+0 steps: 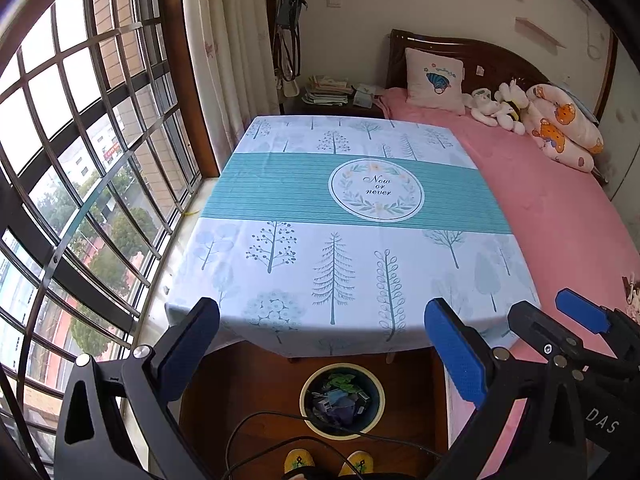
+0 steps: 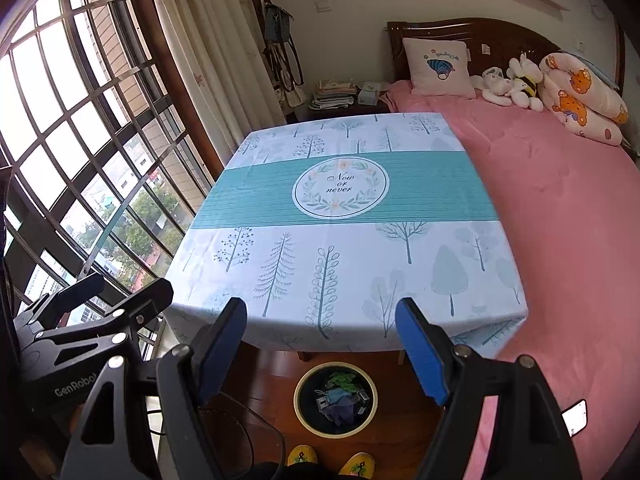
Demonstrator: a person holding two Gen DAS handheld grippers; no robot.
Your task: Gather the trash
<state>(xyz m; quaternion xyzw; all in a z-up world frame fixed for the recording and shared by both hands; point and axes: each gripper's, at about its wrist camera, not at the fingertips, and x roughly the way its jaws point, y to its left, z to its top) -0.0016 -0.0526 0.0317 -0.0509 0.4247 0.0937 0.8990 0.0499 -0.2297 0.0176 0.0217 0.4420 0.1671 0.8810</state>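
A round bin (image 1: 382,398) (image 2: 336,433) with a cream rim stands on the wooden floor just in front of the table, below both grippers. Inside it lie a green wrapper (image 1: 340,382) (image 2: 341,380) and several blue and purple scraps. The table (image 1: 280,200) (image 2: 260,200) wears a tree-print cloth with a teal band, and I see nothing lying on it. My left gripper (image 1: 320,308) (image 2: 130,284) hangs open over the table's near edge, nothing between its fingers. My right gripper (image 2: 320,306) (image 1: 548,306) hangs beside it, also open and holding nothing.
A pink bed (image 1: 560,220) (image 2: 560,220) with pillows and plush toys adjoins the table's right side; a phone (image 2: 574,416) lies on it. A barred window (image 1: 80,160) fills the left. A black cable (image 1: 280,420) crosses the floor near the person's yellow slippers (image 1: 300,462).
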